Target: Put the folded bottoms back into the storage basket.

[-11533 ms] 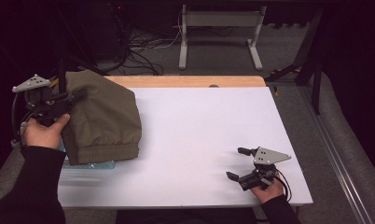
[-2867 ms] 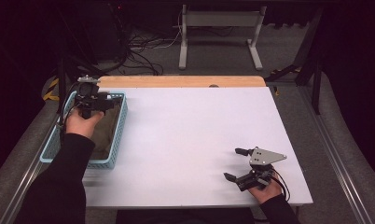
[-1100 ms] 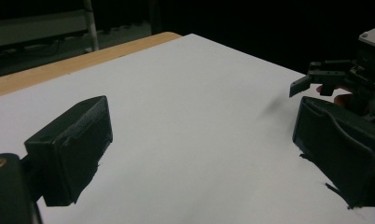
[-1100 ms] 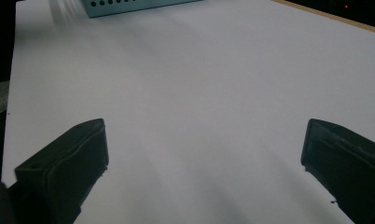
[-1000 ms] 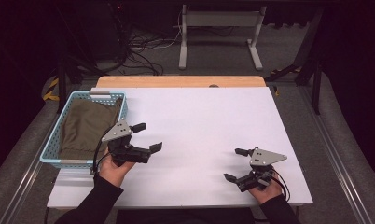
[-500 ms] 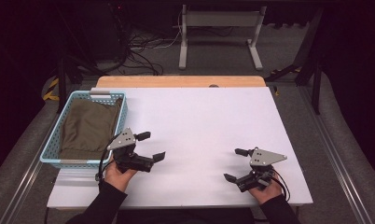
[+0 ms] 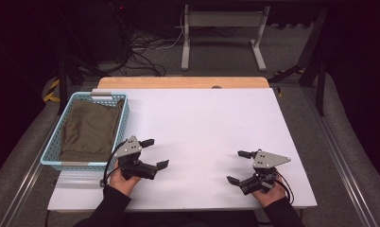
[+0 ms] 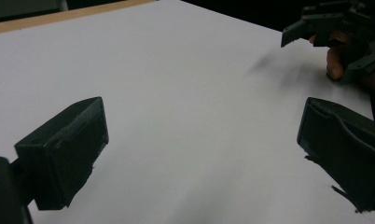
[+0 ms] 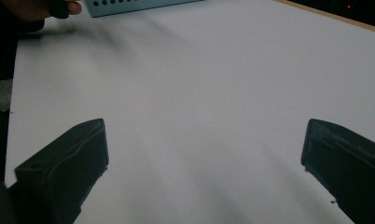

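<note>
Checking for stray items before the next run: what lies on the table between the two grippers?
Nothing: in the high view the white table is bare between the left gripper and the right gripper. The left gripper view shows the same.

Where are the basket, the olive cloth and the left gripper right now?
light blue basket [image 7: 123,124], high view, its right wall.
olive cloth [image 7: 89,132], high view, middle of the folded fabric inside the basket.
left gripper [image 7: 155,152], high view, midway between its open fingers.
</note>
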`<state>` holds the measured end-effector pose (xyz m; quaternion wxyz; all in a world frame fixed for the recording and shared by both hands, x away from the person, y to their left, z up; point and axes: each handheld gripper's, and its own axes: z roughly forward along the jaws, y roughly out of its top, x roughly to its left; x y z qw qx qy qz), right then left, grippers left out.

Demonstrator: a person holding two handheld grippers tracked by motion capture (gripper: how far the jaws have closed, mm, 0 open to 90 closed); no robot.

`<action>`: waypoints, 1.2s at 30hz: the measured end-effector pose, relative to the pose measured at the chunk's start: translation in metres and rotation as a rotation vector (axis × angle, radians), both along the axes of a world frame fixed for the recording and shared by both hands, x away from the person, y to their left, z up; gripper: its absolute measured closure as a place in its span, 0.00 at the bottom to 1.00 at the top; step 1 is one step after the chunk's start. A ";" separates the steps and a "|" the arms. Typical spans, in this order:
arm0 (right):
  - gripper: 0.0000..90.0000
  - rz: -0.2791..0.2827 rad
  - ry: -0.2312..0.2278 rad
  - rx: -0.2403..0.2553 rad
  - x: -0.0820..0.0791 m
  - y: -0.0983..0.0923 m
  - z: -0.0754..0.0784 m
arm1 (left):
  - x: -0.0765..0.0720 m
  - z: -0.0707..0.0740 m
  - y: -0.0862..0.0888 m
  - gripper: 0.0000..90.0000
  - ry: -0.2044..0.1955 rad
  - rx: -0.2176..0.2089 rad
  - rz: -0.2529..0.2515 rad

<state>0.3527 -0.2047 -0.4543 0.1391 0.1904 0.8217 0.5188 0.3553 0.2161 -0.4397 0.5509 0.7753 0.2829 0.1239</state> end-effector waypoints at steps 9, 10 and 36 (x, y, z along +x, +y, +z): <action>0.02 0.000 0.002 0.004 0.000 -0.001 0.000 | 0.000 -0.014 0.000 0.02 0.015 0.024 -0.009; 0.02 0.000 0.003 0.004 0.000 -0.001 0.000 | -0.001 -0.015 0.000 0.02 0.008 0.030 -0.008; 0.02 0.007 0.006 0.004 0.000 0.000 0.000 | -0.004 -0.019 -0.007 0.02 0.000 0.053 -0.040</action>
